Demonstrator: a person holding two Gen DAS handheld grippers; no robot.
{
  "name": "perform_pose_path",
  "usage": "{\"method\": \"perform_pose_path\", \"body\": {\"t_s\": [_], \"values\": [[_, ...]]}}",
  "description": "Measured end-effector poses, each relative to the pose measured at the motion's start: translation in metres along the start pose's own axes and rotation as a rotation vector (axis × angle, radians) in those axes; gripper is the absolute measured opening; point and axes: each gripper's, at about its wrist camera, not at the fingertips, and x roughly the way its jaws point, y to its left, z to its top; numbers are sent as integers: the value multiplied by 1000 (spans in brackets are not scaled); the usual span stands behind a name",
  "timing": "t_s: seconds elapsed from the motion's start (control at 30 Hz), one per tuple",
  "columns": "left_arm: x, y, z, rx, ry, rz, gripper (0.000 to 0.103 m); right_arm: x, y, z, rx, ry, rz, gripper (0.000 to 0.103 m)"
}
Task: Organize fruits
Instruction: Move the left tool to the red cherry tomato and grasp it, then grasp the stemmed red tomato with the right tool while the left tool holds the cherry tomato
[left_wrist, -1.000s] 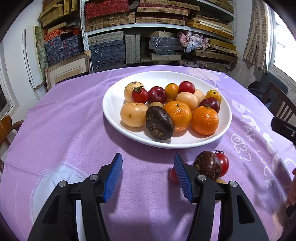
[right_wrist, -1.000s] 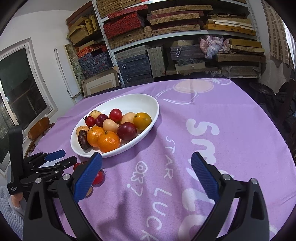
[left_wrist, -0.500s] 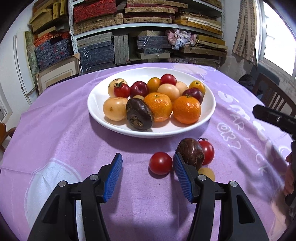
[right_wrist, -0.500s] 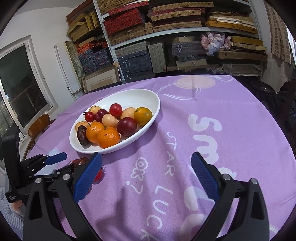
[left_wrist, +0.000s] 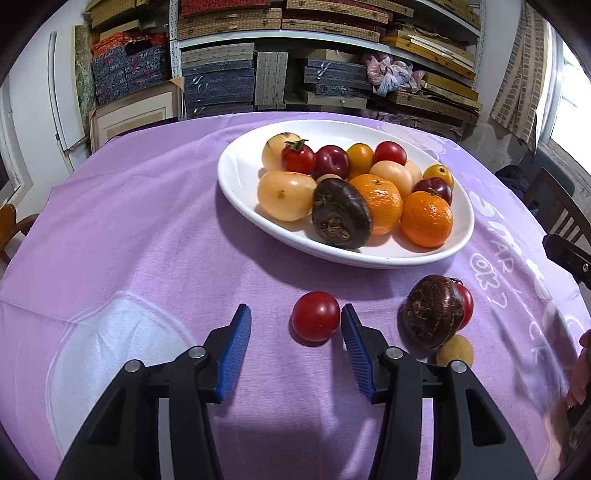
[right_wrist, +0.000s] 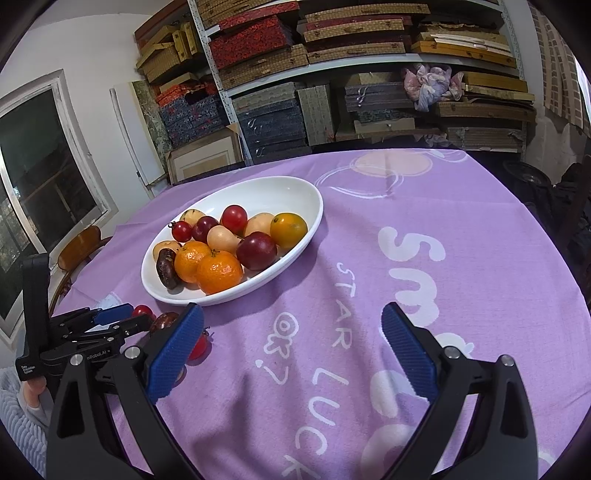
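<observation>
Left tool (left_wrist: 295, 332): spread wide and empty, low over the purple-clothed worktop (left_wrist: 147, 229), its blue pads either side of a red tomato (left_wrist: 316, 321); the tomato sits toward the right-hand pad and a little ahead of the tips.
Right tool (right_wrist: 291, 350): also spread wide and empty, hovering over the printed lettering, well apart from any fruit.
Step in hand, as I judge it: gathering the loose tomato to join the others in the white dish (left_wrist: 236, 184).
Loose fruit: besides the tomato, a dark brown round fruit (left_wrist: 432, 317) lies just to its right, with a second red tomato (left_wrist: 466, 306) touching it from behind and a small tan fruit (left_wrist: 455, 351) just in front of it.
Dish: already crowded with oranges, plums, tomatoes and pale yellow fruit; bare white shows mainly at its left and far side.
Doing it well: nudge left tool slightly right and forward so the tomato sits centred between the pads before closing.
Grip: close gently, since a ripe tomato probably bruises or splits easily, and its smooth skin may slip.
Hazard: the right-hand finger is near the brown fruit; a sideways brush could set that cluster rolling.
Placement: aim for the bare patch, lowering fully before release.
</observation>
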Motion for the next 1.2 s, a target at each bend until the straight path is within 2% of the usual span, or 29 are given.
{"method": "perform_pose_path", "body": {"t_s": [0.17, 0.33, 0.43, 0.47, 0.67, 0.87, 0.97, 1.1, 1.2], "values": [[1, 8, 1, -24, 6, -17, 40, 0, 5, -1, -16, 2, 3, 95], [1, 10, 1, -27, 11, -32, 38, 2, 6, -1, -22, 7, 5, 95], [1, 11, 1, -31, 10, -51, 32, 2, 7, -1, -23, 9, 7, 95], [2, 10, 2, -30, 10, -60, 26, 3, 7, -1, -25, 11, 8, 95], [1, 13, 4, -46, 0, -60, 25, 5, 7, -2, -38, 15, 8, 95], [-8, 26, 5, -75, -20, -7, 25, 5, 12, -4, -58, 18, 21, 95], [-17, 35, 3, -90, -32, 14, 25, 8, 27, -8, -121, 33, 22, 95], [-22, 43, -3, -80, -34, 39, 25, 15, 56, -14, -255, 51, -29, 95], [-22, 45, -5, -86, -31, 28, 25, 24, 71, -16, -309, 81, -44, 95]]}}
